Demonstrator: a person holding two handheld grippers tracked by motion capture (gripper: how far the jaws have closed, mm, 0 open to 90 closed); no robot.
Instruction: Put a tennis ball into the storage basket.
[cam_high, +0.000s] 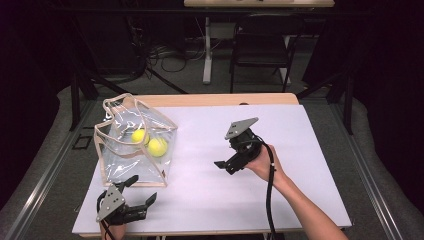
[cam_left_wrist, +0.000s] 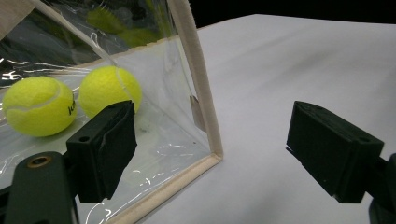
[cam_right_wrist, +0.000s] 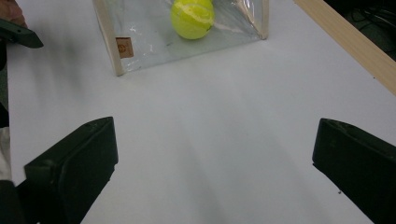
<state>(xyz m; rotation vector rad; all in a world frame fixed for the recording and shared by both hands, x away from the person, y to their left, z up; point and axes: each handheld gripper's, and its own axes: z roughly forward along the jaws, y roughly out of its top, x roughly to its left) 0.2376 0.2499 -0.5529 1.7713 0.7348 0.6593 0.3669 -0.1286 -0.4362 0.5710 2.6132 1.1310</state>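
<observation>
A clear plastic bag (cam_high: 134, 150) with beige trim stands on the left of the white table (cam_high: 300, 170). Two yellow tennis balls (cam_high: 139, 135) (cam_high: 157, 146) lie inside it. My left gripper (cam_high: 141, 190) is open at the front edge, just below the bag. In the left gripper view its jaws stand wide apart on either side of the bag's near corner (cam_left_wrist: 205, 121), with both balls (cam_left_wrist: 39, 105) (cam_left_wrist: 109, 91) behind the clear wall. My right gripper (cam_high: 226, 163) is held above the table's middle, open and empty, pointing left at the bag (cam_right_wrist: 154, 44) and one ball (cam_right_wrist: 192, 17).
A wooden strip (cam_high: 220, 99) runs along the table's far edge. Beyond it stand a dark folding chair (cam_high: 262, 45) and a white desk leg (cam_high: 207, 50) with cables on the floor. Bare white surface (cam_right_wrist: 219, 121) lies between the right gripper and the bag.
</observation>
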